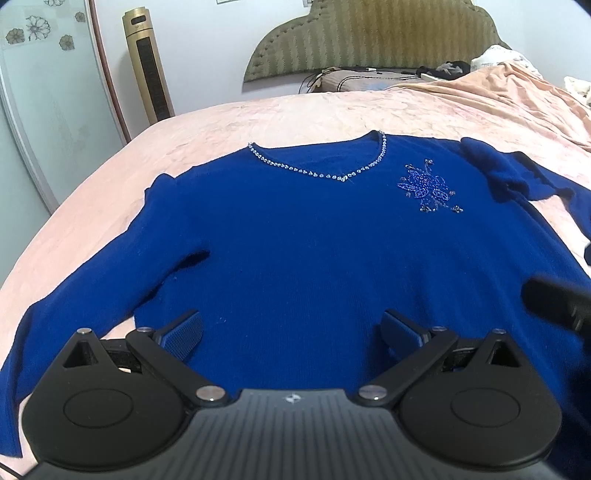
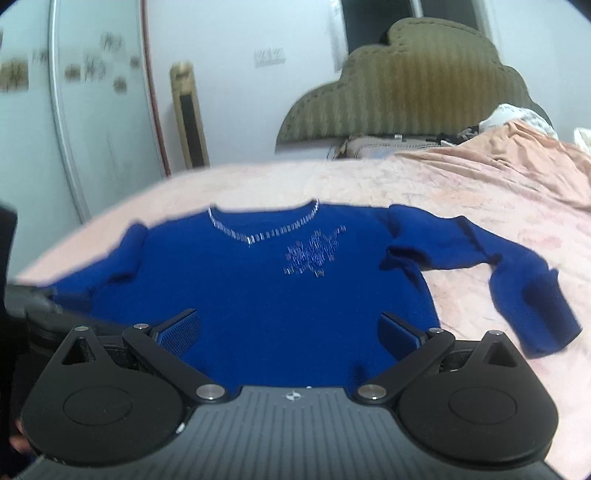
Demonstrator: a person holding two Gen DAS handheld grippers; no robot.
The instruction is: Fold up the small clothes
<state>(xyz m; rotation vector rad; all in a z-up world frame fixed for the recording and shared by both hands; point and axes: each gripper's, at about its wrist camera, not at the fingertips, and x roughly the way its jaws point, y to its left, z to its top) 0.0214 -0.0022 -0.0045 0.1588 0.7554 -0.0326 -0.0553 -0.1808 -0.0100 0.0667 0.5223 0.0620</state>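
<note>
A royal blue sweater [image 1: 295, 229] lies face up on the pink bed cover [image 1: 258, 118], with a rhinestone V neckline [image 1: 332, 177] and a beaded flower [image 1: 428, 188] on the chest. Its left sleeve [image 1: 74, 295] runs down toward the near left. In the right wrist view the same sweater [image 2: 277, 288] shows its right sleeve [image 2: 517, 280] crumpled and bent on the cover. My left gripper [image 1: 291, 332] hovers open over the sweater's lower hem. My right gripper [image 2: 290, 330] is open too, above the hem, holding nothing. The right wrist view is motion-blurred.
A padded olive headboard [image 1: 369, 33] stands at the far end with a pillow and dark items before it. A peach blanket [image 1: 517, 99] is bunched at far right. A tall gold tower fan [image 1: 147, 62] and a glass door stand on the left. Bare cover surrounds the sweater.
</note>
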